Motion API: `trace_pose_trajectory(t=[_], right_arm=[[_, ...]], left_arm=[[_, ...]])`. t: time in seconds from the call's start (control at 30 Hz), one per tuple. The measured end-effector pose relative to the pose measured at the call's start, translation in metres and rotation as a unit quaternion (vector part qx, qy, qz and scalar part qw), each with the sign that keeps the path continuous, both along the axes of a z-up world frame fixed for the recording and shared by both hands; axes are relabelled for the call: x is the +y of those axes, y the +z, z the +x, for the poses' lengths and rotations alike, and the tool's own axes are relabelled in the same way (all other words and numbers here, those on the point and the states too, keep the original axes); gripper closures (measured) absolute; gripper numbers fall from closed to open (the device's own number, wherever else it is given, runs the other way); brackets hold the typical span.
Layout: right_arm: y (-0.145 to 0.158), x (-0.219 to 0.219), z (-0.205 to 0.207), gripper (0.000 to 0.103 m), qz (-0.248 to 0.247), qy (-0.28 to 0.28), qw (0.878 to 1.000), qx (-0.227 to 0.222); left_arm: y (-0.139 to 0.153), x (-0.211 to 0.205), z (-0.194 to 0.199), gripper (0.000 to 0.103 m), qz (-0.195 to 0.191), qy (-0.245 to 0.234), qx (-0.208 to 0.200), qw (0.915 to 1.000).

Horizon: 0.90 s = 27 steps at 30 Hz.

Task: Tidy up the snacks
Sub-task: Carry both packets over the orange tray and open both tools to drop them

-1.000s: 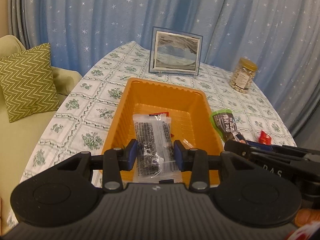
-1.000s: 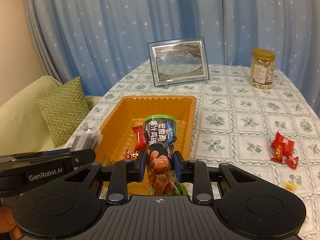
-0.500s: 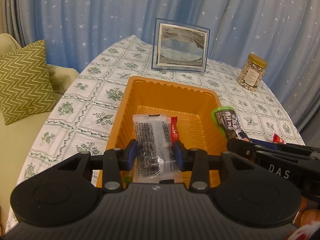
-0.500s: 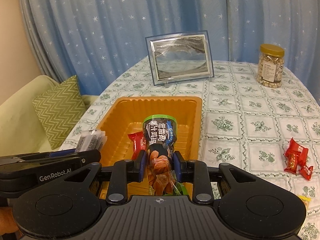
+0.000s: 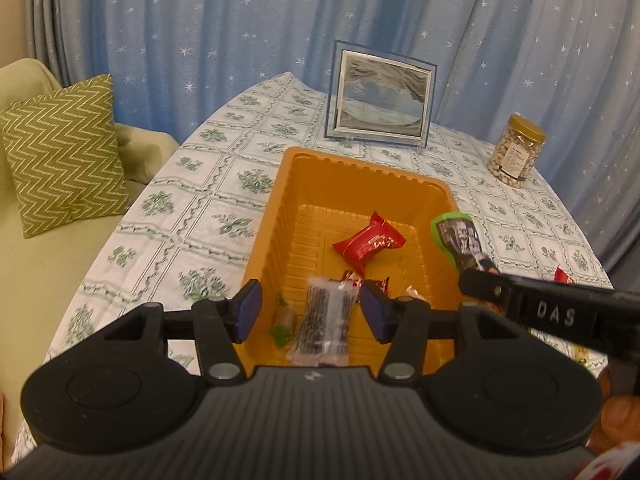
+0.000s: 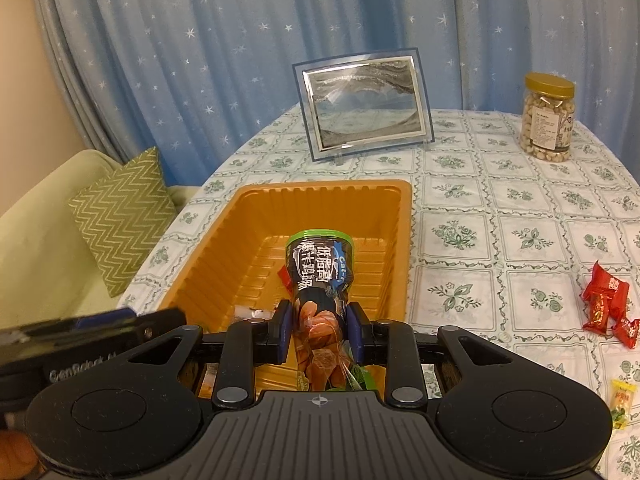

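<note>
An orange tray (image 5: 276, 216) (image 6: 224, 240) sits on the patterned tablecloth. Over its near end my left gripper (image 5: 311, 311) has its jaws opening; the clear packet of dark snacks (image 5: 325, 320) lies blurred between and below the blue pads, touching neither. A red wrapped snack (image 5: 366, 242) and small candies (image 5: 285, 320) lie in the tray. My right gripper (image 6: 318, 332) is shut on a dark snack bag with a green top (image 6: 320, 268) (image 5: 460, 240), held upright above the tray's near right side.
A framed picture (image 5: 380, 100) (image 6: 362, 106) stands behind the tray, a jar of nuts (image 6: 548, 116) (image 5: 516, 152) at the far right. Red snack packets (image 6: 606, 300) and a yellow candy (image 6: 622, 396) lie on the cloth to the right. A sofa with a green zigzag cushion (image 5: 64, 152) is left.
My left gripper's pads have spread apart and let go of the clear packet, which has dropped toward the tray floor. The right gripper keeps its hold on the dark bag.
</note>
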State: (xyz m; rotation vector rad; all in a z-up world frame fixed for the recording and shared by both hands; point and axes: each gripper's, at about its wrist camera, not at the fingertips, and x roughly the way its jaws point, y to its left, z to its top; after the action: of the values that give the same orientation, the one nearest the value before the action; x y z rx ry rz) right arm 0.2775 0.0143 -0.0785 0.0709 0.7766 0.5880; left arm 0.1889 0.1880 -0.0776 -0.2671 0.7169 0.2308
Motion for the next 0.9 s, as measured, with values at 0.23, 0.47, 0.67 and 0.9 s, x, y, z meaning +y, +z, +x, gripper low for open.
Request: trace_pose_trajectory(t=[0.23,0.47,0.67,0.9], right_arm=[[0.005,0.002,0.002,0.073,0.035,0.011,0.999,-0.010],[0.010,-0.020,-0.007,0.045,0.041,-0.013,0.999,-0.016],[0.013,-0.050,-0.030,0.045,0.037,-0.049,0.998,-0.004],[0.025,-0.072,-0.068,0.045,0.024,-0.064,0.998,-0.012]], left_arm=[[0.000,0.006,-0.014,0.051,-0.006,0.011,0.002,0.9999],[0.005,0.005,-0.030,0.051,-0.010,0.017,-0.002,0.9998],[0.011,-0.006,-0.048,0.049,-0.010,0.013,-0.004,0.9999],[0.024,-0.028,-0.072,0.044,0.001,0.002,-0.008,1.0000]])
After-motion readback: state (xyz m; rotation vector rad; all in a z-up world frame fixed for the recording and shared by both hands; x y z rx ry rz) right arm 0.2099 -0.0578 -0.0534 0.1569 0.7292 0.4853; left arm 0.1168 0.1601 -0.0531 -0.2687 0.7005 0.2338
